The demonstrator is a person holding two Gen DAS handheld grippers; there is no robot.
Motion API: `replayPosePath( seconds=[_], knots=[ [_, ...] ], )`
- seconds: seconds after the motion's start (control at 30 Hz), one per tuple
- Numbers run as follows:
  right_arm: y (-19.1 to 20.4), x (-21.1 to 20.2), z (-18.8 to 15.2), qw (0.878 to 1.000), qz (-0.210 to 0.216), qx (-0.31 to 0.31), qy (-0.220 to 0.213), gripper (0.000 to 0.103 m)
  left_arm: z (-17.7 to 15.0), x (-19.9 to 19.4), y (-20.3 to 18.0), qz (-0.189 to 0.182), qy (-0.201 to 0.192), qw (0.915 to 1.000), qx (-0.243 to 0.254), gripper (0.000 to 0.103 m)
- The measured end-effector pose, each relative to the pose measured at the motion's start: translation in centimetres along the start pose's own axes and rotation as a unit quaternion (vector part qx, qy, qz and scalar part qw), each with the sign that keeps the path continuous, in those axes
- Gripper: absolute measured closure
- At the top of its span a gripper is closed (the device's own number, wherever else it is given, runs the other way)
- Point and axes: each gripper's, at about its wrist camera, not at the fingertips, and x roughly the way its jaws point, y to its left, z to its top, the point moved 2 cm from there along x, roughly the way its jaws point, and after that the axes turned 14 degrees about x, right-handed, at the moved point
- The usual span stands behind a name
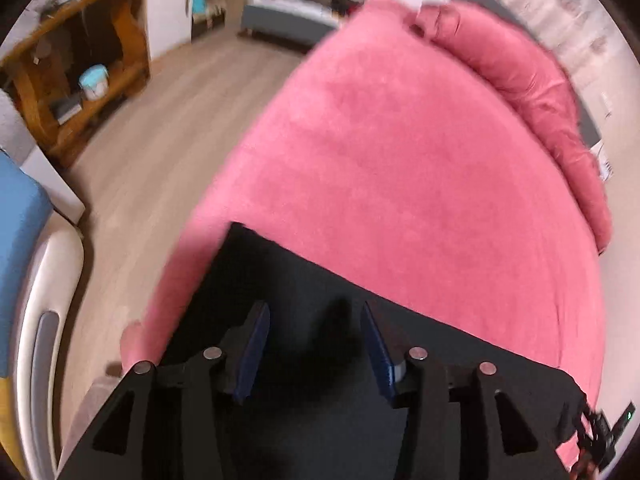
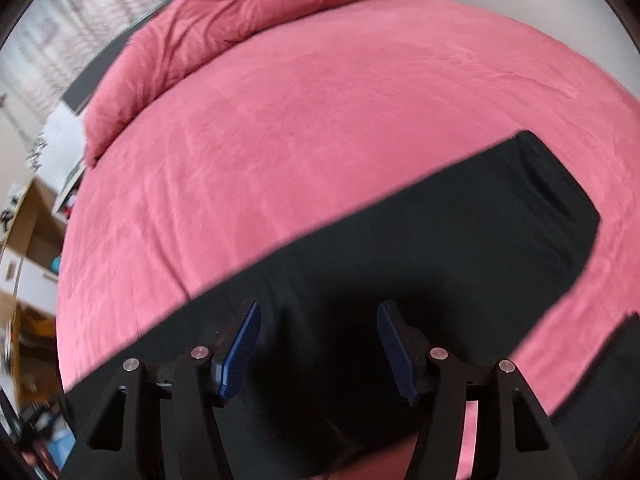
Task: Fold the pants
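Black pants [image 1: 320,280] lie flat on a pink bed cover [image 1: 400,160], and one end reaches the bed's left edge. In the right wrist view the pants [image 2: 460,232] run as a long dark band from lower left to a squared end at the right. My left gripper [image 1: 314,312] hovers over the cloth with its blue pads [image 1: 254,352] apart and nothing pinched between them. My right gripper [image 2: 318,308] is likewise open above the pants, with only its shadow on the fabric between the pads [image 2: 240,356]. Both views are blurred.
A rolled pink duvet [image 1: 520,72] [image 2: 240,12] lines the far side of the bed. Left of the bed are wooden floor [image 1: 160,140], a wooden shelf unit [image 1: 80,72], a white cabinet [image 1: 172,4] and a white-and-blue piece of furniture [image 1: 48,300].
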Motion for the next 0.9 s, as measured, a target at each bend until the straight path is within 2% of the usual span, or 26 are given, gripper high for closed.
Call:
replayPosePath(
  seconds=[0.07,0.17,0.3,0.4,0.43,0.47,0.53,0.6,0.63,0.83,0.9],
  knots=[
    [2.0,1.7,1.2,1.000,-0.018,0.013,0.019,0.041,1.0,1.5,-0.7,-0.016,0.034,0.9993,-0.008,0.055],
    [4.9,4.3,1.9,0.998,-0.052,0.008,0.046,0.041,1.7,3.1,-1.0,-0.012,0.079,0.9960,-0.040,0.055],
    [6.5,7.1,1.8,0.991,-0.116,0.000,0.072,0.041,2.5,4.4,-1.6,0.037,0.111,0.9915,-0.057,0.055],
    [7.2,7.9,1.3,0.988,-0.141,-0.013,0.062,0.041,2.9,5.1,-2.7,0.072,0.120,0.9895,-0.036,0.054],
    [7.3,7.8,1.0,0.988,-0.142,-0.014,0.054,0.044,2.8,5.0,-3.1,0.084,0.116,0.9893,-0.026,0.054],
    [7.3,7.6,0.8,0.989,-0.140,-0.017,0.047,0.049,2.6,4.9,-3.3,0.090,0.108,0.9898,-0.023,0.055],
    [7.1,7.2,0.2,0.990,-0.131,-0.029,0.037,0.073,2.1,4.6,-3.4,0.094,0.090,0.9912,-0.025,0.070],
    [6.7,6.5,-0.3,0.993,-0.112,-0.028,0.035,0.087,1.2,4.0,-3.4,0.083,0.070,0.9939,-0.020,0.089],
    [6.2,6.1,-0.4,0.994,-0.098,-0.022,0.034,0.091,0.8,3.6,-3.2,0.071,0.060,0.9954,-0.023,0.092],
    [3.3,3.0,-1.5,0.999,-0.015,0.036,0.026,0.097,-2.3,0.7,-1.1,0.000,0.014,0.9971,-0.075,0.097],
    [2.4,1.3,-2.4,0.999,0.016,0.040,0.014,0.097,-3.5,-1.1,-0.5,-0.028,-0.015,0.9955,-0.090,0.097]
  ],
)
